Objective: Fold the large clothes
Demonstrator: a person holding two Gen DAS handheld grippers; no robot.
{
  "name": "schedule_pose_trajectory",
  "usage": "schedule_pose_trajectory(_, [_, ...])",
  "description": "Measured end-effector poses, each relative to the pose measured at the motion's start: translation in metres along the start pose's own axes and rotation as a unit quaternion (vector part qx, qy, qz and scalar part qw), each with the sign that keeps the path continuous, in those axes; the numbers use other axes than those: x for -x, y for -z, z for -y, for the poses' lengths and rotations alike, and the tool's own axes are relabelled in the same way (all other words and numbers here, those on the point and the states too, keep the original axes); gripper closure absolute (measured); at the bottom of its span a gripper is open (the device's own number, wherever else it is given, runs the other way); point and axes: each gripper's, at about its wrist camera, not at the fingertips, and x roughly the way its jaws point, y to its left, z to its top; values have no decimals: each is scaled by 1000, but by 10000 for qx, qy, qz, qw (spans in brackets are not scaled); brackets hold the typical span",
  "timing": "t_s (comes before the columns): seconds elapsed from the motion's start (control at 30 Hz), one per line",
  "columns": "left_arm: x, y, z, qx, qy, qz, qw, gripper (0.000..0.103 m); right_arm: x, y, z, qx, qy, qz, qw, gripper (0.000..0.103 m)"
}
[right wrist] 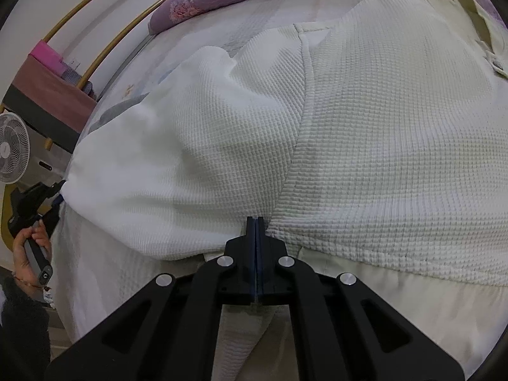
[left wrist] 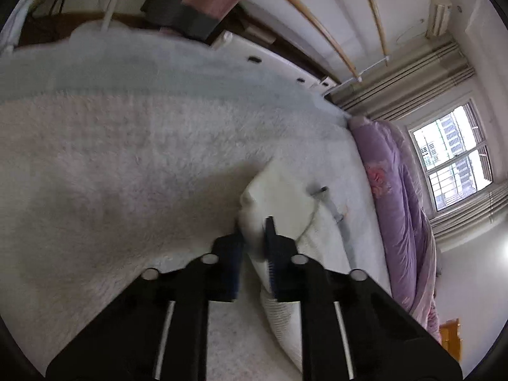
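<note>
A large white waffle-knit garment [right wrist: 397,127] lies spread on the bed, its sleeve [right wrist: 174,143] stretched out to the left. My right gripper [right wrist: 255,219] is shut with its pads flat together. Its tips rest against the garment where the sleeve seam meets the body, and I see no cloth between the pads. At the far left a person's hand [right wrist: 28,247] holds my left gripper [right wrist: 58,197] at the sleeve's end. In the left wrist view the left gripper [left wrist: 254,225] is shut on a bunched white fold of the sleeve [left wrist: 279,190].
A fluffy white blanket [left wrist: 158,143] covers the bed. A purple quilt [left wrist: 397,190] lies rolled along the far side below a window [left wrist: 454,158]. A standing fan [right wrist: 11,149] is off the bed at the left. Cream cloth [right wrist: 412,301] shows under the garment's near edge.
</note>
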Motion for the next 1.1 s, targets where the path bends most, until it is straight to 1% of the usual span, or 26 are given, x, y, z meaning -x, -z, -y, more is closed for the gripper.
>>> schedule_pose_trajectory(0.03, [8,1,9,-157,15,85,9998,94,-2,-1,-1,7,3,6,10000,103])
schedule_pose_trajectory(0.07, [21,1,23,-377,121,217,9990,94,-1,-1,-1,3,-10,4,10000,103])
schedule_pose_trajectory(0.13, [44,5,48,-627,379,365,9966,94,0,-2,1,-25,-88,-33,10000,103])
schedule_pose_trajectory(0.17, [56,7,60,-795,438,459,9948,94,3,-3,4,-57,-192,-39,9998,103])
schedule_pose_trajectory(0.2, [75,14,82,-1008,563,626,9913,94,10,-3,10,-154,-376,-7,9992,103])
schedule_pose_trajectory(0.23, [88,21,99,-1133,759,702,9882,94,16,-2,16,-263,-536,52,9982,103])
schedule_pose_trajectory(0.27, [105,31,124,-1361,975,808,9826,94,25,0,24,-451,-757,142,9960,103])
schedule_pose_trajectory(0.3, [114,39,142,-1547,1040,874,9786,94,37,2,32,-636,-936,255,9932,103])
schedule_pose_trajectory(0.33, [124,49,161,-1710,1199,897,9738,94,50,4,40,-733,-1037,369,9912,102])
schedule_pose_trajectory(0.37, [136,63,188,-1918,1463,897,9663,94,61,6,47,-763,-1121,439,9898,102])
schedule_pose_trajectory(0.43, [148,88,228,-2243,1730,881,9550,94,83,12,65,-824,-1077,546,9893,102])
schedule_pose_trajectory(0.47, [153,109,255,-2448,1966,761,9464,94,97,16,79,-886,-1064,616,9885,102])
schedule_pose_trajectory(0.5, [157,120,268,-2544,2105,682,9415,94,111,21,95,-964,-1042,675,9876,102])
schedule_pose_trajectory(0.57, [160,158,310,-2907,2350,512,9261,94,139,29,124,-1034,-818,801,9880,102])
schedule_pose_trajectory(0.63, [158,208,352,-3320,2492,378,9090,94,168,38,153,-1032,-568,930,9887,102])
schedule_pose_trajectory(0.7, [152,256,385,-3476,2583,213,9011,94,202,48,191,-1005,-188,1108,9886,102])
schedule_pose_trajectory(0.73, [147,279,397,-3562,2604,132,8973,94,213,55,208,-1025,-1,1119,9884,102])
schedule_pose_trajectory(0.77, [141,303,408,-3676,2557,86,8941,94,228,61,228,-1050,285,1162,9872,102])
schedule_pose_trajectory(0.8, [127,333,421,-3732,2523,-133,8927,94,241,68,246,-1058,539,1198,9857,102])
schedule_pose_trajectory(0.83, [117,356,430,-3755,2509,-316,8916,94,248,71,255,-1090,686,1209,9843,102])
schedule_pose_trajectory(0.87, [111,381,436,-3800,2466,-441,8904,94,262,76,272,-1152,865,1223,9820,101])
schedule_pose_trajectory(0.9, [98,408,442,-3891,2406,-607,8871,94,274,83,289,-1210,989,1260,9796,101])
schedule_pose_trajectory(0.93, [85,433,446,-3985,2308,-747,8845,94,281,89,298,-1245,1056,1299,9780,100])
schedule_pose_trajectory(1.0, [62,469,445,-4101,2150,-977,8809,94,302,98,326,-1354,1265,1374,9730,99])
schedule_pose_trajectory(1.07, [37,501,444,-4222,1953,-1175,8774,94,319,107,349,-1467,1342,1441,9694,99])
schedule_pose_trajectory(1.1, [21,520,443,-4341,1780,-1287,8737,94,329,112,363,-1524,1394,1482,9672,99])
